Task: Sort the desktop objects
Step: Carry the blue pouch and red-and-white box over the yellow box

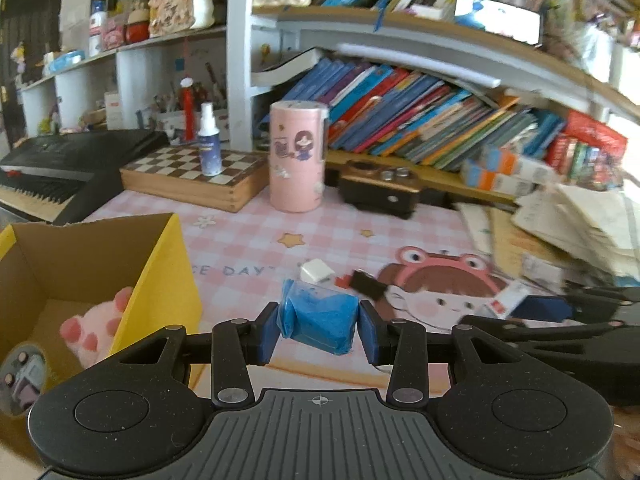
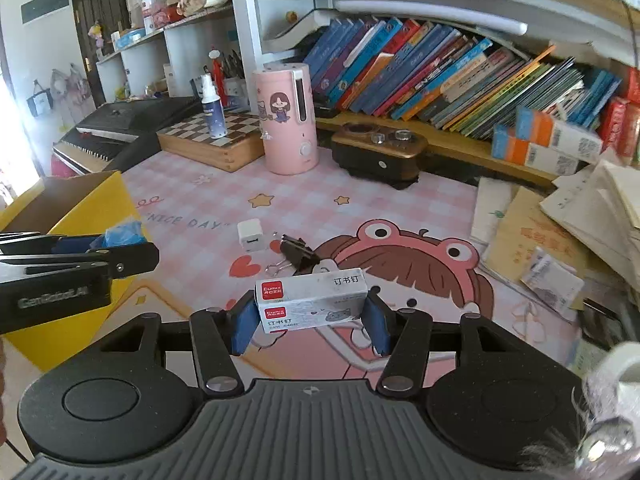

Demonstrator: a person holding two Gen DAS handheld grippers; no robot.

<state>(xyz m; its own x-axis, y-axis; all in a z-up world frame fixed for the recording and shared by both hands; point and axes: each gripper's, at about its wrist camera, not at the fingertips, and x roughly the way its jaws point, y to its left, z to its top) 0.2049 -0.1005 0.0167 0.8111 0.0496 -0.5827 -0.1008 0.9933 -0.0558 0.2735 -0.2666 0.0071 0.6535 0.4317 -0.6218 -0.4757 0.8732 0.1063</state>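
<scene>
- Pinching a crumpled blue plastic packet point(image 1: 318, 320) between its blue pads point(image 1: 267, 332), the left gripper point(image 1: 319, 330) is holding it clear of the pink desk mat point(image 1: 248, 240), just beside the yellow cardboard box point(image 1: 160, 280) and level with its open top.
- Gripping a white staple box point(image 2: 311, 298) by its two short ends, the right gripper point(image 2: 311, 322) is carrying it above the mat on the side of the left gripper away from the yellow box.
- Lying in the yellow box already is a pink plush paw point(image 1: 100, 328), so the box is, by my reading, serving as the collection bin.
- Waiting on the mat, well apart from the yellow box, are a white charger cube point(image 2: 251, 236) and a black binder clip point(image 2: 298, 256).
- Doing this step well is, I judge, a matter of bringing the blue packet fully over the box opening before letting go; the packet is soft and light, so releasing near the wall is risking a catch on the rim.
- Keeping the right gripper back while the left one is unloading is looking wise, since the two tools are sitting close together.
- Holding the staple box level is helping, as its grip on the ends is narrow.
</scene>
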